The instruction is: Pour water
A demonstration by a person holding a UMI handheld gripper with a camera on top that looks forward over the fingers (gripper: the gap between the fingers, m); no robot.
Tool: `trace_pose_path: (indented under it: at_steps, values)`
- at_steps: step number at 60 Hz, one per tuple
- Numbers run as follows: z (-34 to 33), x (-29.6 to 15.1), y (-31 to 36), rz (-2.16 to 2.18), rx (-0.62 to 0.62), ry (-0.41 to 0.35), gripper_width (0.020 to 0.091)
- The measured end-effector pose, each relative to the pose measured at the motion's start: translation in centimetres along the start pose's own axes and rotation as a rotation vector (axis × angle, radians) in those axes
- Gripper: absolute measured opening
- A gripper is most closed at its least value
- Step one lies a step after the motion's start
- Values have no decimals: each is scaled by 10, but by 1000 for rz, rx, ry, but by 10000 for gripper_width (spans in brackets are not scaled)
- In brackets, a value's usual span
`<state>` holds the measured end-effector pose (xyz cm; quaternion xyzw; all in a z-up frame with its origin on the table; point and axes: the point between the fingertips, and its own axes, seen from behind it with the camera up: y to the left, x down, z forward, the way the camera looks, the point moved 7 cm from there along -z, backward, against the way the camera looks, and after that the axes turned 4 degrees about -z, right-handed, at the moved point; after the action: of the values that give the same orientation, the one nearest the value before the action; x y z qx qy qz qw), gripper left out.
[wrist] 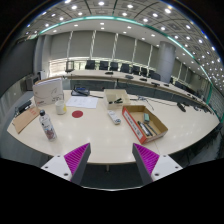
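A clear plastic bottle (47, 127) with a red cap and white label stands on the pale table (100, 130), ahead of my left finger and well beyond it. A small red cup or lid (78, 113) sits farther back on the table, to the right of the bottle. My gripper (111, 160) hovers over the table's near edge, open, with its purple pads (76, 155) spread wide and nothing between them.
An open cardboard box (147, 124) with small items lies ahead to the right. A white boxy container (49, 93) stands behind the bottle, papers (84, 101) and another box (116, 97) farther back. A wooden board (24, 120) lies far left. Desks and chairs fill the room behind.
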<state>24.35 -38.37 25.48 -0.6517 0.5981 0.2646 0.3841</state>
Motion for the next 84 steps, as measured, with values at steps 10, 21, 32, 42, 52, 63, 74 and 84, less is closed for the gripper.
trace_pose_path:
  at_steps: [10, 21, 32, 42, 52, 63, 74, 84]
  values:
    - [7, -1, 21, -8, -12, 8, 861]
    - [15, -7, 86, -13, -53, -13, 860]
    - [30, -4, 186, -5, -153, -28, 863]
    - [67, -1, 268, -14, -199, -78, 861]
    - [131, -6, 320, 24, -197, -143, 862]
    - [199, -13, 346, 50, -161, -217, 842]
    - [231, -17, 354, 49, -126, -271, 569]
    - [230, -23, 352, 71, -105, -263, 431]
